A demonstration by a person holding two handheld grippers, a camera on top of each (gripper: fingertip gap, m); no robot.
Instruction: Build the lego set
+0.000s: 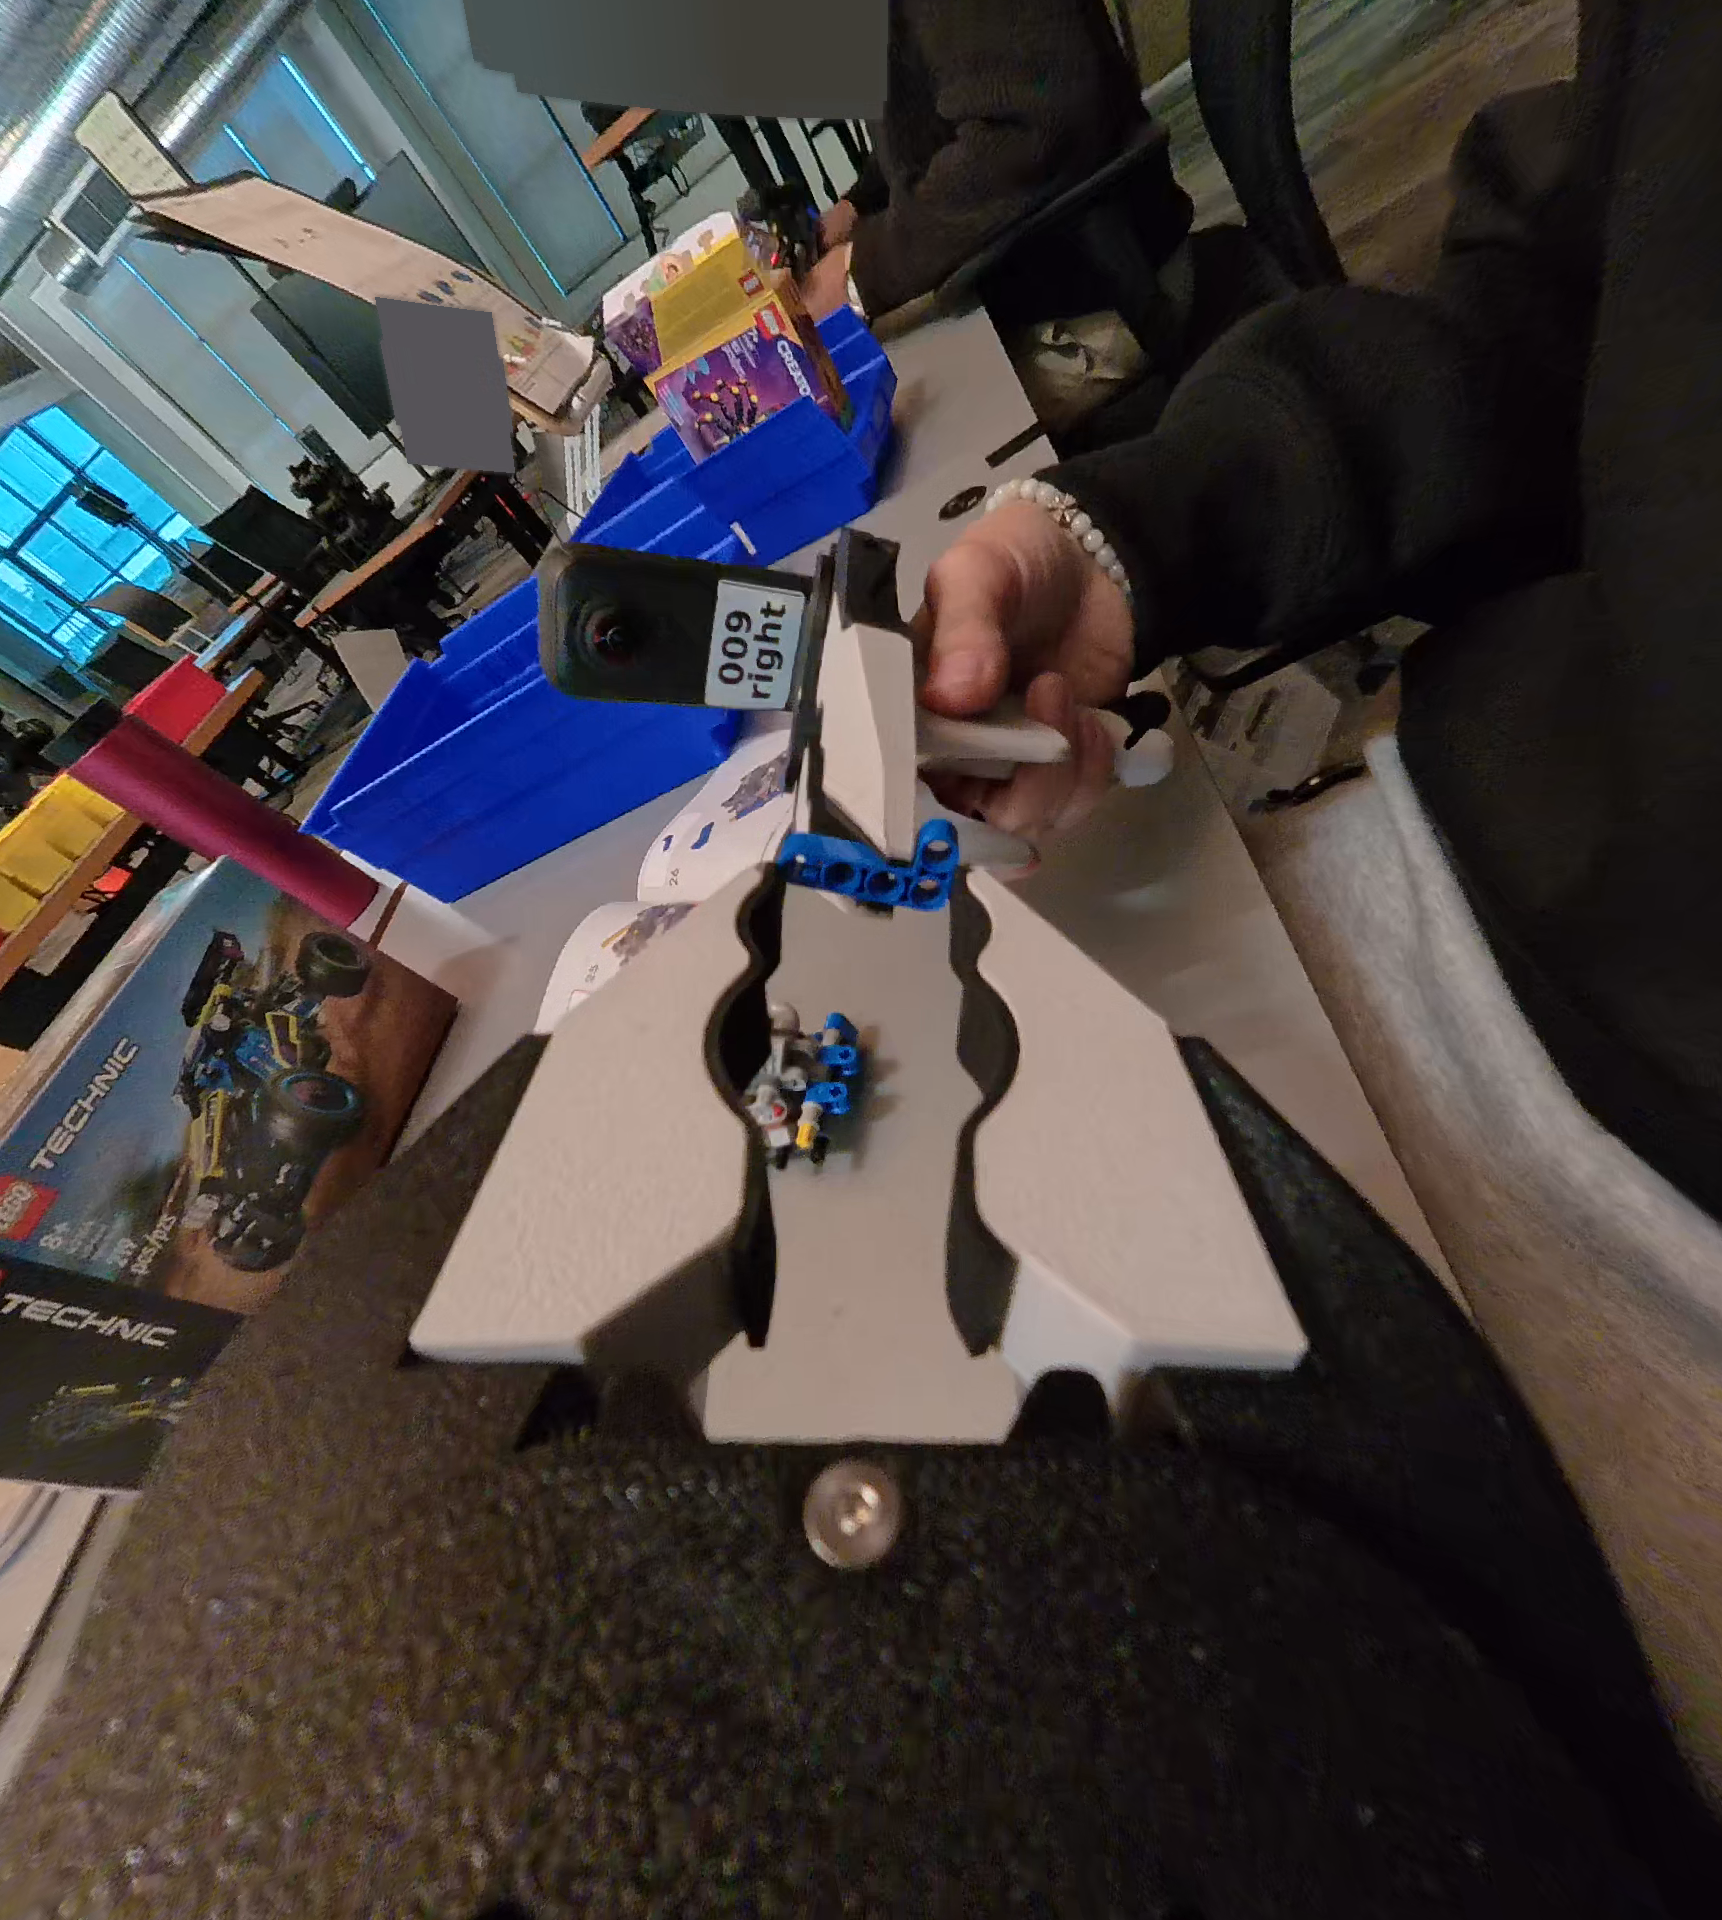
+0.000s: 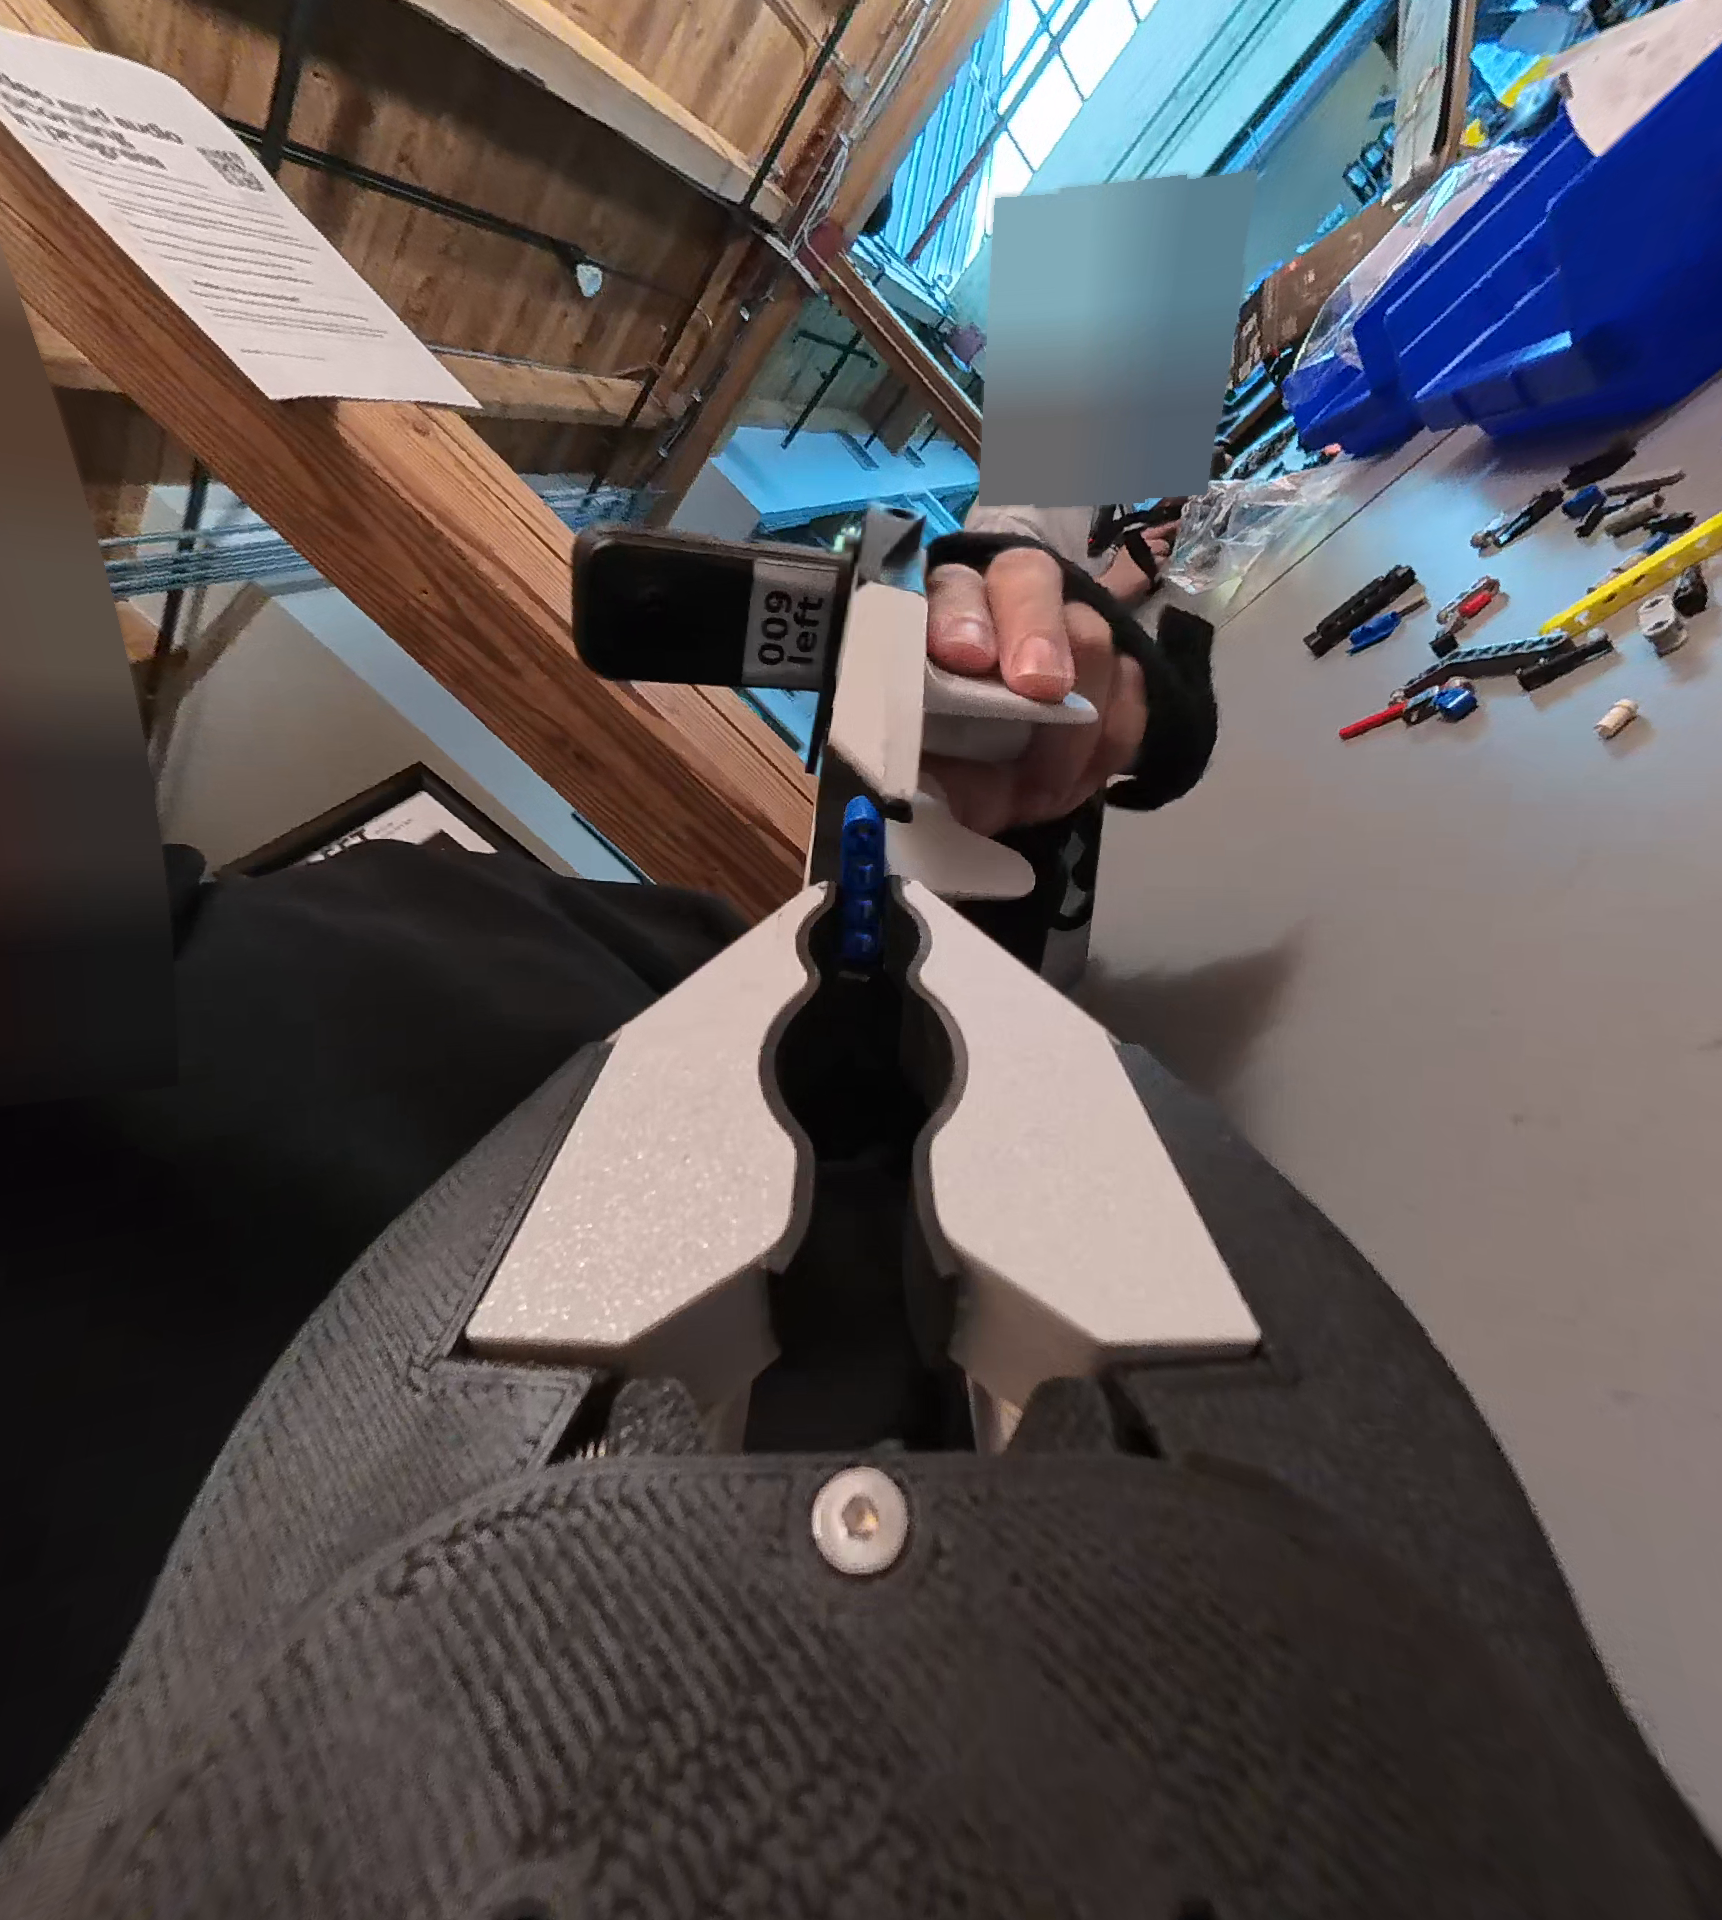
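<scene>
Both grippers, left gripper (image 1: 867, 883) and right gripper (image 2: 862, 925), clamped on one blue L-beam (image 1: 872, 868), lifted above table (image 1: 1127, 935). Risk: opposed pull twists beam loose, drops among loose parts (image 2: 1522, 644) near bins' edge.

Set box (image 1: 182, 1081) left of left gripper (image 1: 867, 883); instruction booklet (image 1: 691, 842) ahead on table (image 1: 1096, 935), storage bins (image 1: 545, 748) behind. Small assembly (image 1: 805, 1081) on table below gripper fingers. Loose parts (image 2: 1522, 634) scattered right of right gripper (image 2: 862, 899).

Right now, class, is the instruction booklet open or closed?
Open: the instruction booklet lies spread on the table, its printed pages facing up.
</scene>
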